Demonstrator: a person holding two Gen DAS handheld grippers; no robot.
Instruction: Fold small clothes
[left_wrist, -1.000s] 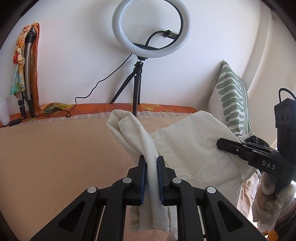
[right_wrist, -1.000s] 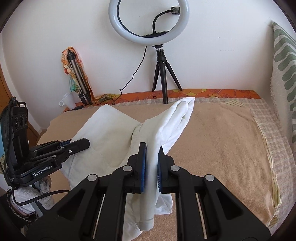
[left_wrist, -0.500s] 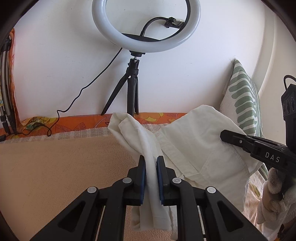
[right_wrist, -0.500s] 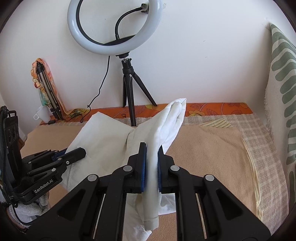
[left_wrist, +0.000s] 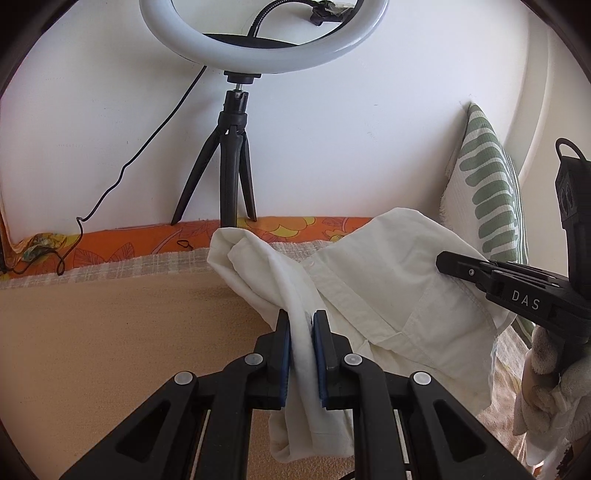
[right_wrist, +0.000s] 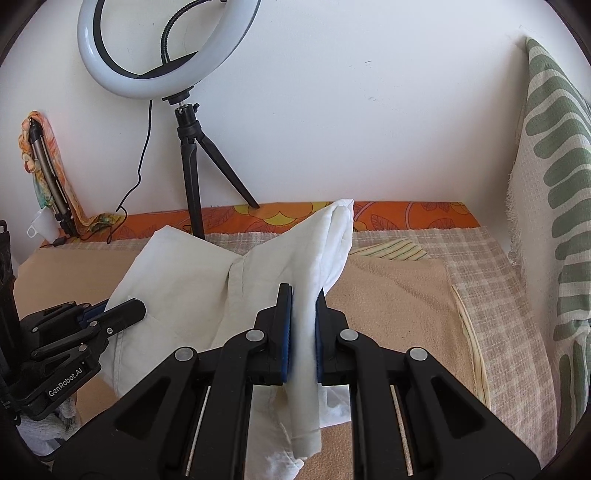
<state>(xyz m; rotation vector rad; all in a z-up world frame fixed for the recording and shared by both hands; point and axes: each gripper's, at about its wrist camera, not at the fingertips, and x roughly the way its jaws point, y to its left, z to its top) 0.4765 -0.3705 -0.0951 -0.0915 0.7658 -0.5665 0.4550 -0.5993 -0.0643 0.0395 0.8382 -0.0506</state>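
Fingers of the left gripper (left_wrist: 302, 328) and right gripper (right_wrist: 303, 306) are both clamped on bunched folds of the white shirt (left_wrist: 388, 295), lifted above the tan blanket (left_wrist: 110, 332). Beyond the fingers the cloth spreads wide, its buttoned placket and a seam showing. Only the right wrist view shows a white cup (right_wrist: 38, 225) far left. A gloved hand (left_wrist: 550, 373) grips the right gripper's handle at the left view's edge.

White wall (right_wrist: 369, 110) behind, ring light (left_wrist: 258, 48) on tripod (left_wrist: 231, 166), tan blanket (left_wrist: 110, 350), green-patterned cushion (right_wrist: 554, 221) at rt
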